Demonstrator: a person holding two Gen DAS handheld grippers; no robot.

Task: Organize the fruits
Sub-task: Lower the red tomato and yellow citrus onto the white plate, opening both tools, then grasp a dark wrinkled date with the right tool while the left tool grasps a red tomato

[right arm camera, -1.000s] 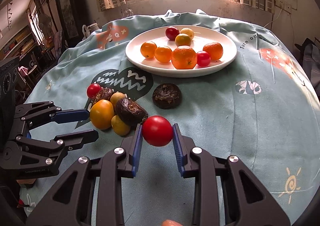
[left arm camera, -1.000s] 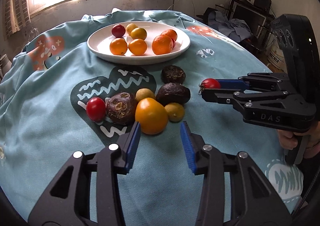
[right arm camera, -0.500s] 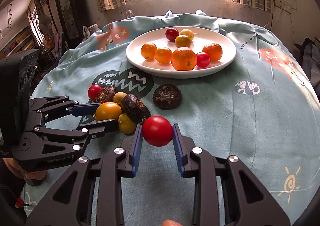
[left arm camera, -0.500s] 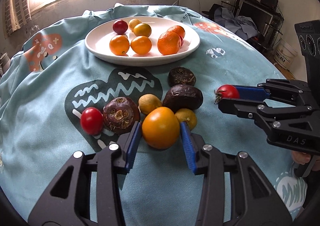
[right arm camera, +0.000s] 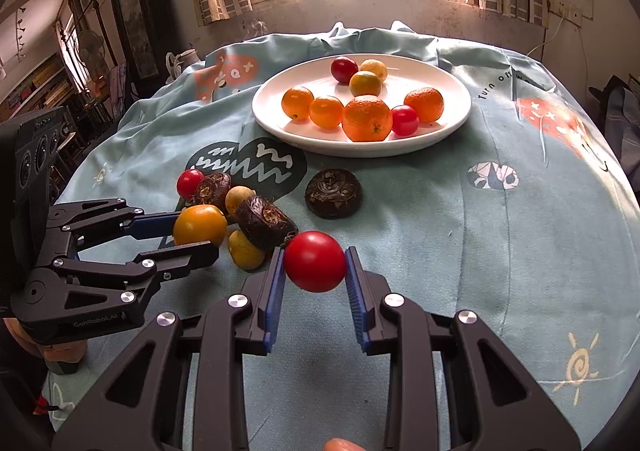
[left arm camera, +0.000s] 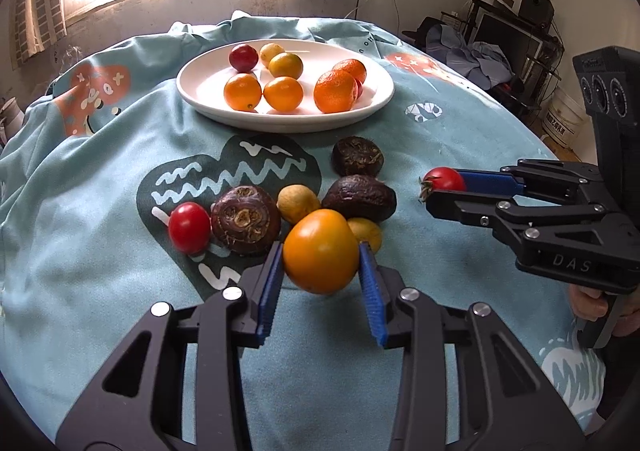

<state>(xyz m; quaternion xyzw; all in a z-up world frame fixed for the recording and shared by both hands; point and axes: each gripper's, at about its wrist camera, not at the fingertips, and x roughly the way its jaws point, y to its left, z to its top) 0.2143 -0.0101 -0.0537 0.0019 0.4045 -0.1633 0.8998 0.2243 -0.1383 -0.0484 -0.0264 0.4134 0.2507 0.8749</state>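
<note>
White plate point(left arm camera: 200, 91); teal cartoon-print cloth point(left arm camera: 100, 155); orange-yellow fruit point(left arm camera: 320, 250); red tomato point(right arm camera: 315, 267); blue-padded black grippers.

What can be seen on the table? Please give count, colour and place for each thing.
tablecloth: 1, teal, printed, over table
plate: 1, white, far middle
plate fruits: 8, four orange, two yellow, two red, on plate
dark fruits: 3, brown, before plate
small yellow fruits: 2, among dark fruits
loose tomato: 1, red, pile's left
orange fruit: 1, in left hand-held gripper
held tomato: 1, red, in right hand-held gripper
left hand-held gripper: black, blue pads
right hand-held gripper: same
</note>
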